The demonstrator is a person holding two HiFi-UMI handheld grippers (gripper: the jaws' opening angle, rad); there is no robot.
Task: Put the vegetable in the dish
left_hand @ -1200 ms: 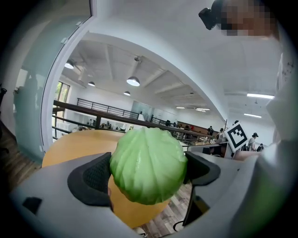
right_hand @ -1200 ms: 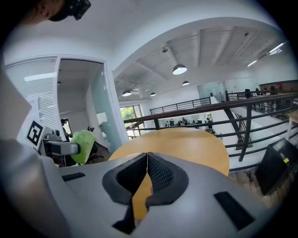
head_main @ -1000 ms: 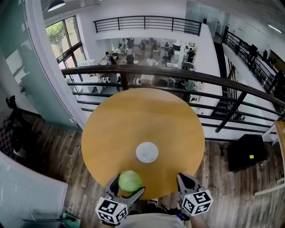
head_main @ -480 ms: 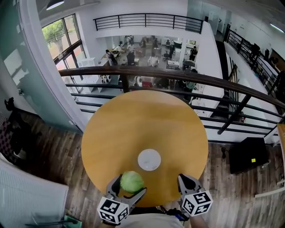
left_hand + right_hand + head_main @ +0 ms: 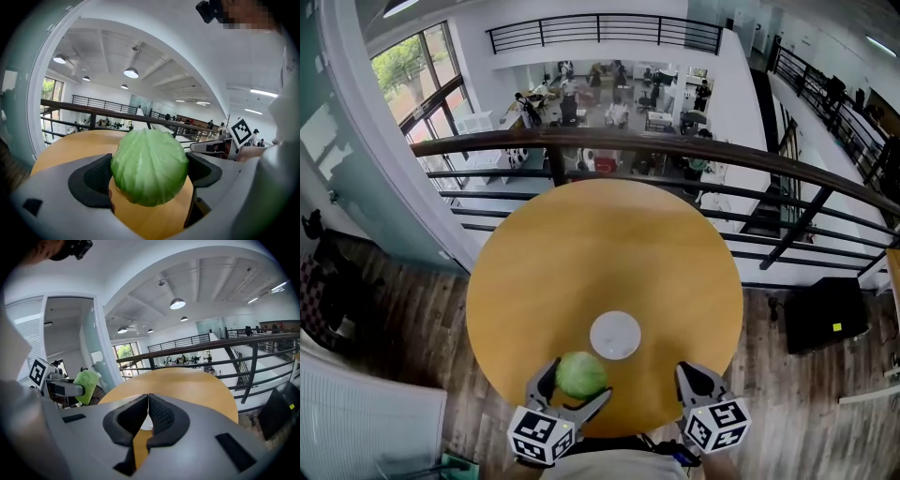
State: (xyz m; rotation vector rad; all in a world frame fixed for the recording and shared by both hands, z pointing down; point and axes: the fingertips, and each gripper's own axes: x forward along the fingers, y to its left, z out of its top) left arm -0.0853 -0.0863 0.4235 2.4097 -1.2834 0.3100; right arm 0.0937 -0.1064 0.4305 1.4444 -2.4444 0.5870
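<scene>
Left gripper (image 5: 575, 384) clamped on cabbage (image 5: 580, 374), held at near edge of round surface (image 5: 581, 253), just near-left of white dish (image 5: 615, 335). Right gripper (image 5: 686, 373) pinched together, empty. Pickup done; dish bare. Remaining: carry cabbage over dish, lower, let go.

No legible words, numbers or brands anywhere. Black-and-white square code markers (image 5: 534, 439), no letters, on left tool (image 5: 578, 380) and right tool (image 5: 687, 372). Small yellow label (image 5: 835, 327) on black box (image 5: 816, 305), 3 o'clock of round wooden desk (image 5: 600, 253): too small to read.
</scene>
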